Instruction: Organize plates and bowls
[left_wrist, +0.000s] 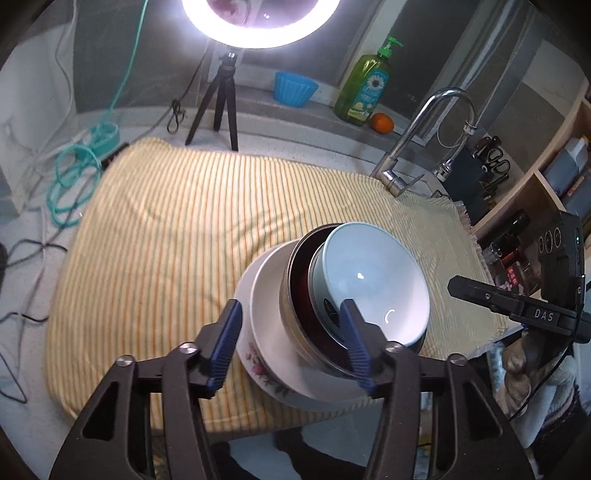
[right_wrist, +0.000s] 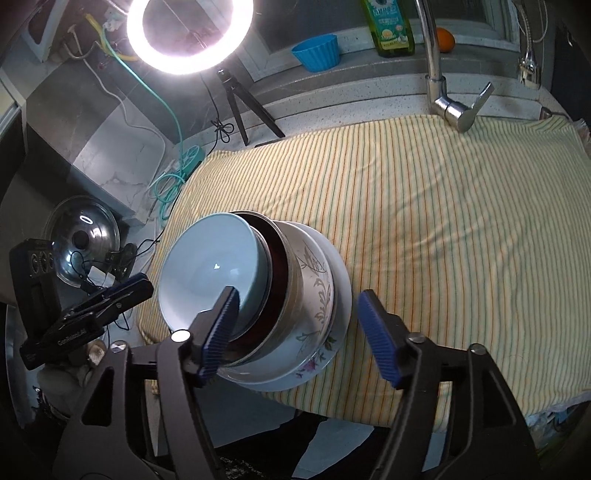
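Left hand-held gripper (left_wrist: 291, 343): jaws apart, blue pads either side of the stack's near edge, clamped on nothing.
Right hand-held gripper (right_wrist: 301, 334): jaws apart; left pad stood in front of the top bowl's rim, right pad clear of the plate's edge.
Pale blue bowl (left_wrist: 373, 284): topmost, nested in a dark-lined bowl (left_wrist: 301, 280).
Patterned bowl (right_wrist: 314, 288): next down, leaf motif on its side.
Floral plate (left_wrist: 258, 350): base of the stack.
Stack position: on the striped cloth (left_wrist: 177, 229), near its front edge.
Surface (left_wrist: 29, 332): speckled, under the cloth.
Faucet (right_wrist: 439, 88): behind the cloth.
Ring light (right_wrist: 190, 35): lit, on a tripod.
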